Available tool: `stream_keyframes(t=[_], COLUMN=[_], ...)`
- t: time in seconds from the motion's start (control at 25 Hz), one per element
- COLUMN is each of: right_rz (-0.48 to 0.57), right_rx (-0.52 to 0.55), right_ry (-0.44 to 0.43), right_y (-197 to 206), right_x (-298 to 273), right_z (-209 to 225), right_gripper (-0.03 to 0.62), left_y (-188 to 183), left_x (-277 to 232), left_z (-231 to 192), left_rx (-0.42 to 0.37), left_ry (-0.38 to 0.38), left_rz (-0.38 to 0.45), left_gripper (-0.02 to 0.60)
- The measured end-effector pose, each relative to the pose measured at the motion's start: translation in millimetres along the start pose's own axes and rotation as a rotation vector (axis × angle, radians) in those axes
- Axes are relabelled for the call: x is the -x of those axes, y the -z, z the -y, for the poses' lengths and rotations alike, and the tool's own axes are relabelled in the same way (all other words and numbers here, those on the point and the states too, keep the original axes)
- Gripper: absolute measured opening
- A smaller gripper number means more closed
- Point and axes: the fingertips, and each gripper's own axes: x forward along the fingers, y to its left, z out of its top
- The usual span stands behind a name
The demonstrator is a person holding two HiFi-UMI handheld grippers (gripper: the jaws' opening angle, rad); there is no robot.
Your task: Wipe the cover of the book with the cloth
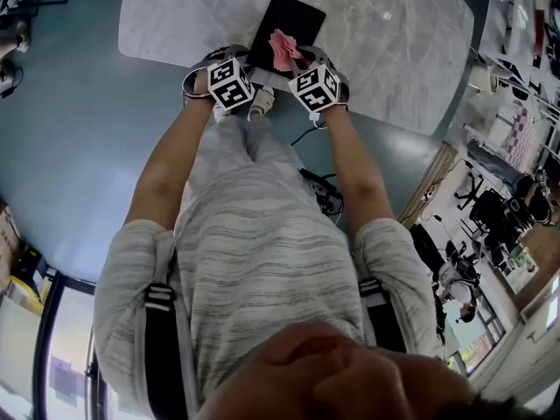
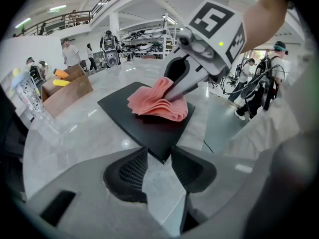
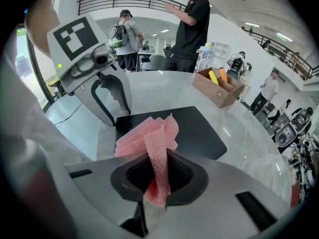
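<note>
Mid-task; wiping looks under way, not finished as far as I can judge.

- Book (image 1: 289, 20): black, lies flat on the marble tabletop (image 1: 394, 42), closed, cover up.
- Cloth (image 3: 147, 138): pink, bunched up, resting on the book's cover, on the half of the book nearest the person. One strip of it runs off the cover and into the right gripper.
- Right gripper (image 3: 158, 171): jaws clamped on that strip of cloth, firm pinch. It is tilted down over the book's near edge with the cloth wad touching the cover.
- Left gripper (image 2: 159, 156): jaws apart, nothing pinched. It is at the book's near corner, and the corner tip points into the gap between the jaws. Cannot tell if the pads touch the book. My guess is that it steadies the book there.
- Wooden box (image 3: 219, 91): beyond the book's far side, well apart from it, not part of the task.

Done, judging from the layout: cloth picked up and brought onto the cover, and the book possibly braced.

Left: cover the whole surface. The far half of the book and its far corners lie bare beyond the cloth. The cover shows no streaks or dust, so I cannot tell which part is already wiped. After that, lift the cloth off the book.
</note>
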Motion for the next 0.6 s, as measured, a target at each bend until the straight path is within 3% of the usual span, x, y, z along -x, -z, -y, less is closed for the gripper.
stream_keyframes(t=[0.6], right_rz=[0.008], right_rx=[-0.035], right_ry=[-0.056], right_y=[15], right_x=[14], right_z=[-40], right_gripper=[0.043], left_y=[0], left_x=[-1], left_z=[-1], left_rx=[-0.001], left_ry=[0.004], left_rz=[-0.01], left_gripper=[0.156])
